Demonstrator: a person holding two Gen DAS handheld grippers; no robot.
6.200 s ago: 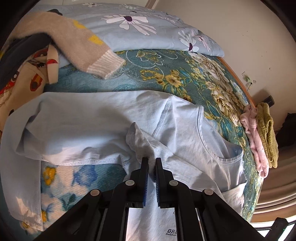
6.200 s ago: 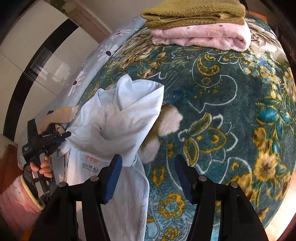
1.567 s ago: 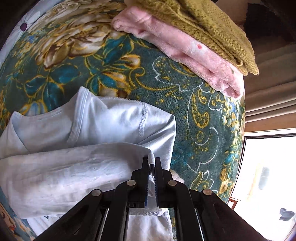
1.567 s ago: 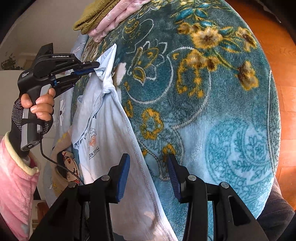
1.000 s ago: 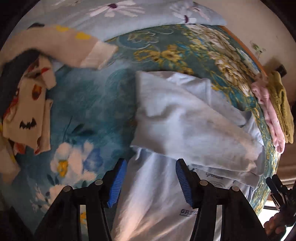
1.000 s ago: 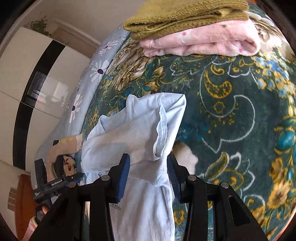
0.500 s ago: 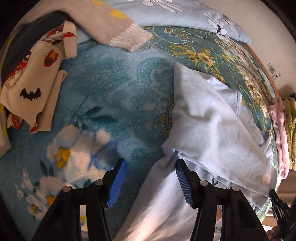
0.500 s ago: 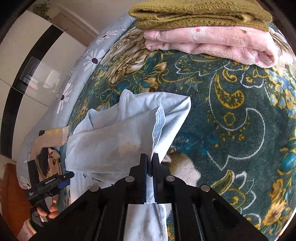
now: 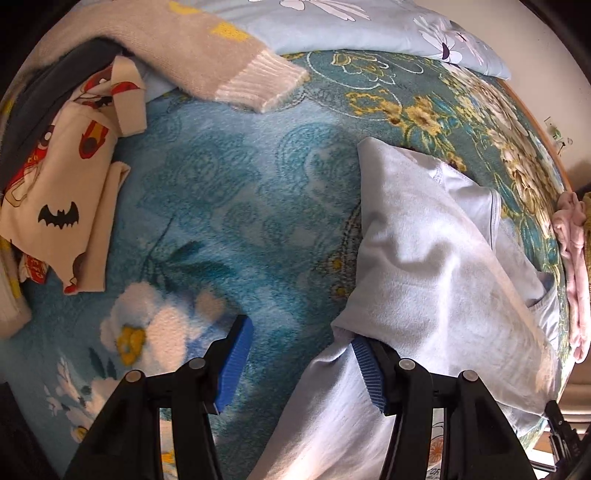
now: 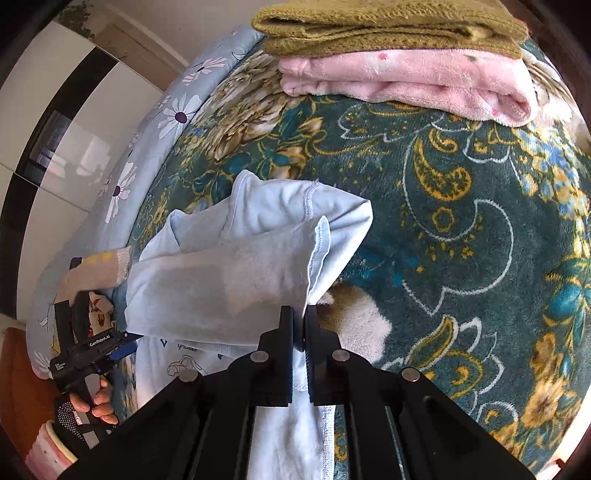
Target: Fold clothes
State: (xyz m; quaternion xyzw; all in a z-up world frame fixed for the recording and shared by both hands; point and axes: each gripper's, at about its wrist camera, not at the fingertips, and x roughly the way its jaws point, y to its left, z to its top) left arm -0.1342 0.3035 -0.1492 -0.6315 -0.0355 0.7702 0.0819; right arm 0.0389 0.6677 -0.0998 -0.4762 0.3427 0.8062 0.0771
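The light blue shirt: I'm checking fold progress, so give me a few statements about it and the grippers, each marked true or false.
1. The right gripper is shut on the light blue shirt. True.
2. The left gripper is shut on the shirt. False: its jaws are open.
3. The olive knit lies under the pink fleece. False: it lies on top.
4. A sleeve is folded across the shirt's body. True.

A: Bright daylight; the blanket (image 9: 229, 206) and pale blue shirt (image 10: 236, 280) are sharp ahead of both tongs, colours vivid.

B: Fisheye bending curves everything outward, corners black. A soft shadow crosses the shirt ahead of the right tongs' fingers.
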